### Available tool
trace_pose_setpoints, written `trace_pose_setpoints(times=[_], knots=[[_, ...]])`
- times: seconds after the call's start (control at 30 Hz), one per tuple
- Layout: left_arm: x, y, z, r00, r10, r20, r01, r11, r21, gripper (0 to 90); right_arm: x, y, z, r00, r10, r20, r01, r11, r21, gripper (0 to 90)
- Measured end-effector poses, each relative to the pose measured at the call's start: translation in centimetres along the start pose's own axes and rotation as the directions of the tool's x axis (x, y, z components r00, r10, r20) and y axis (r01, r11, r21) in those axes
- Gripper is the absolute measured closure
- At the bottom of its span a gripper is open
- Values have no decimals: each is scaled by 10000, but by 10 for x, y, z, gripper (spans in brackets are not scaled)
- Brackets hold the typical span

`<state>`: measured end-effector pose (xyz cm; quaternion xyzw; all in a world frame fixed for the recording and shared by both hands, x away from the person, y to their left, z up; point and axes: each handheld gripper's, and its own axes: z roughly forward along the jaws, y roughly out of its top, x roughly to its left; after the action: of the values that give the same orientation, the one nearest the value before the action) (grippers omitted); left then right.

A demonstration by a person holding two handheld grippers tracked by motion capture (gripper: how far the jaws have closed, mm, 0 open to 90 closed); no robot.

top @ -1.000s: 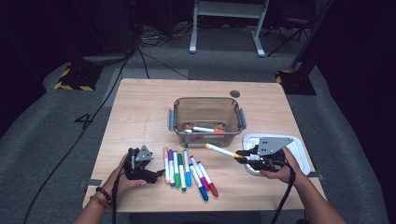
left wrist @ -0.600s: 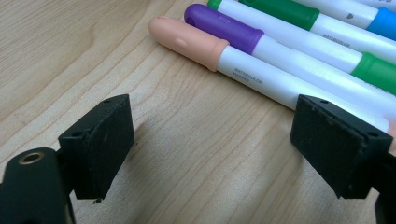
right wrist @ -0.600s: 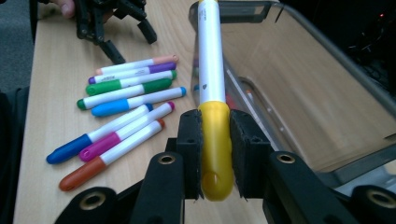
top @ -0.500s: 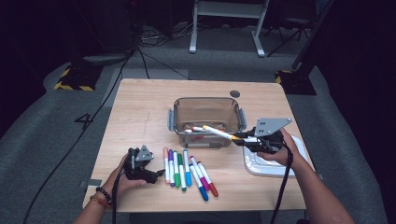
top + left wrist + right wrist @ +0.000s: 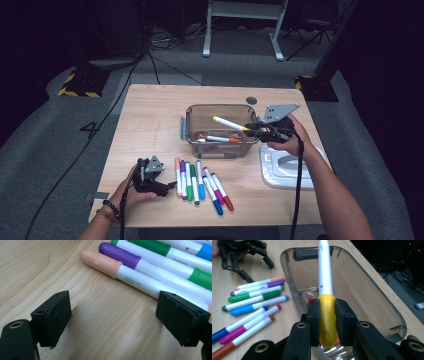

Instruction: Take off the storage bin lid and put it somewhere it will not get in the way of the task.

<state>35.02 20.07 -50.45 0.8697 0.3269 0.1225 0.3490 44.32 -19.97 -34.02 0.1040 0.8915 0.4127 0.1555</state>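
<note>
Gripping yellow-capped marker (image 5: 325, 287), clear plastic bin (image 5: 367, 287)

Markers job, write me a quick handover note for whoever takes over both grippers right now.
Right gripper: shut on the yellow-capped marker, gripped by the cap and held over the clear plastic bin.
Left gripper: open, holding nothing, resting on the table just left of the loose markers.
Done: one orange-capped marker lies in the bin.
Left, apparently: release the yellow one into the bin, then move the eight loose markers in. The white lid lies to the right of the bin.
</note>
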Motion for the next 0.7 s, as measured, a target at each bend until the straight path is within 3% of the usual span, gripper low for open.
trace_pose_setpoints(times=[0.27, 0.47, 0.7], knots=[[0, 0, 0, 10000, -8, -3, 8, 10000, -1, 136, -16, 3, 23, 9997, 59, -216, -51, 9993, 372, 755], [0, 0, 0, 10000, -4, -4, 4, 10000, 2, 136, -24, 7, 45, 9988, -74, -475, 124, 9944, 1047, 755], [0, 0, 0, 10000, -16, -25, 16, 10000, 0, 137, -29, 11, 77, 9952, -338, -916, 537, 9731, 2242, 755]])
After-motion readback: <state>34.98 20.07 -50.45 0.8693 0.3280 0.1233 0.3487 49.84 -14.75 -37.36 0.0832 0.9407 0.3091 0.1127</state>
